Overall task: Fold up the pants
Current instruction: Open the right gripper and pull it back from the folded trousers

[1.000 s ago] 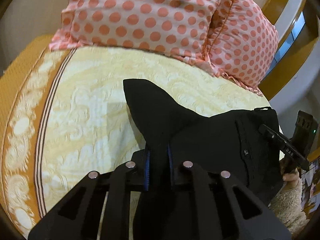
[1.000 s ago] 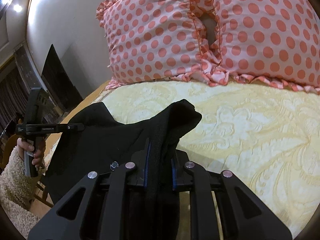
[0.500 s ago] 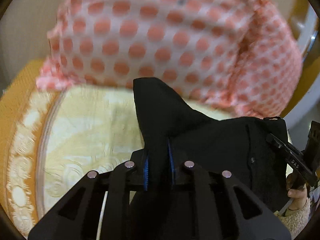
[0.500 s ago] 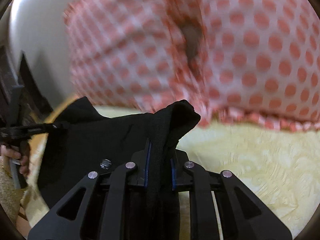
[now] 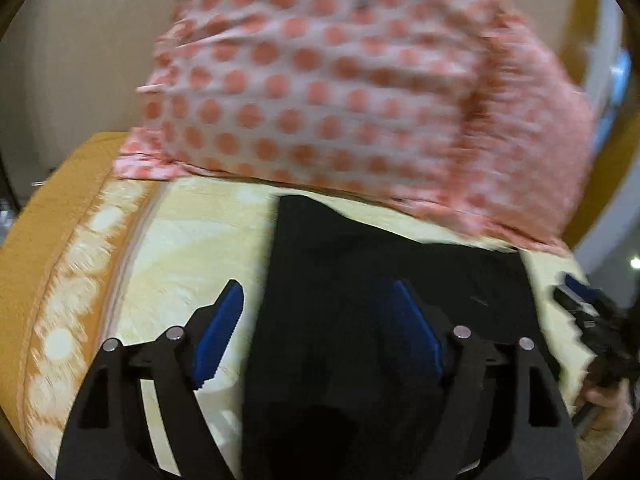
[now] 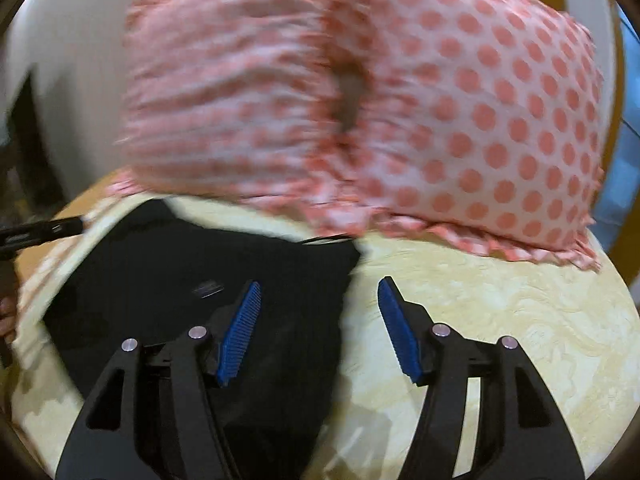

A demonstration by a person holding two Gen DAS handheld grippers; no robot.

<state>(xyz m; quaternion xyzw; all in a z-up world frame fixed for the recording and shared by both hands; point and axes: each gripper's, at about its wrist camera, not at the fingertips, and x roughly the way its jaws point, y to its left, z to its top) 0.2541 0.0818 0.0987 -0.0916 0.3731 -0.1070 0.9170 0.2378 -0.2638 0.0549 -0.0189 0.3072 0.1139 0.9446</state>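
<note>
- Left gripper (image 5: 318, 332) is spread wide. Its jaws have just been opening, and the blue pads (image 5: 219, 334) aren't pressing on anything. The black pants (image 5: 360, 320) sit between them, but the cloth is loose and not pinched.
- Same pants lie flat on the yellow patterned bed (image 5: 168, 248), with their far edge just short of the polka-dot pillow (image 5: 320, 80).
- From the left wrist view the pants take up the middle and the right side below the pillow. The bed's orange border runs along the left.
- Right gripper (image 6: 318, 322) is also open, jaws just been opening too. Nothing is clamped. The left blue pad (image 6: 240, 332) hangs over the black cloth, and the other pad is over bare bedspread.
- In the right wrist view the pants (image 6: 200, 280) lie left of centre, below the left pillow. Their right edge ends about under the gap between the two pillows (image 6: 500, 120).
- Both views are pretty motion-blurred, so the fine creases in the pants are hard to make out.
- Each gripper shows up at the edge of the other's view, with a bit of the person's hand (image 5: 608, 400) on it.
</note>
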